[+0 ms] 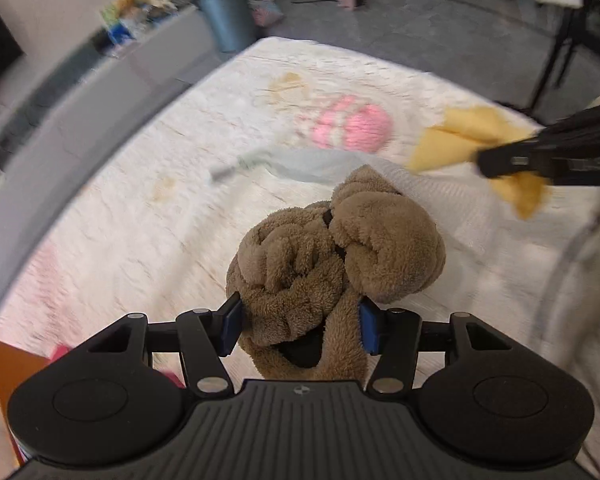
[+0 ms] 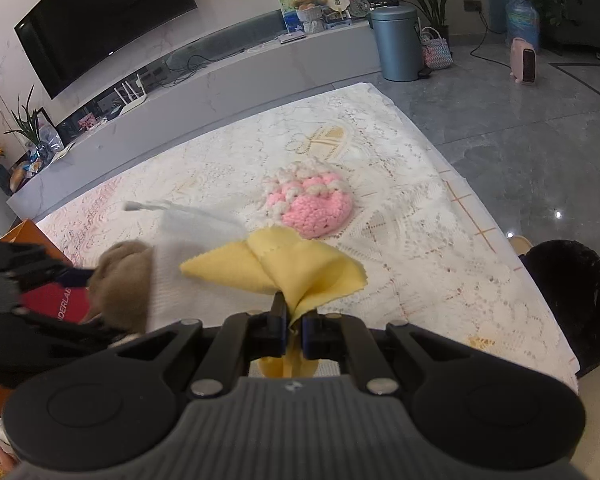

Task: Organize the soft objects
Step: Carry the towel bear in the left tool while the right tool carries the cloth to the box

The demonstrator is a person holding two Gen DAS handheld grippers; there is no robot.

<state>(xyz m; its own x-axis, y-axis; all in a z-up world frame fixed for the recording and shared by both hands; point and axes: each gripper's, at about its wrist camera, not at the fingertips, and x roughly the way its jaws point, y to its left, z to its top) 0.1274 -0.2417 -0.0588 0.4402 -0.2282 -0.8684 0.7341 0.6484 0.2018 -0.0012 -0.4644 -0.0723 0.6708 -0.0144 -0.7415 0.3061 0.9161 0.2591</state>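
Now the brown towel (image 1: 336, 264) bulges at lower centre, pinched between the left gripper (image 1: 300, 326)'s blue pads. Right gripper (image 2: 295, 330) is clamped tight on the yellow cloth (image 2: 296, 268), low centre, above the lace-covered tabletop (image 2: 440, 248).

A table covered by a cream lace cloth (image 2: 400, 216) carries a pink-and-white crocheted piece (image 2: 312, 204) and a flat white towel (image 2: 192, 248).

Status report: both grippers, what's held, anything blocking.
Left gripper shut on brown plush towel. Right gripper shut on yellow cloth. White cloth and pink knit piece lie on the lace tablecloth. Nothing blocking.
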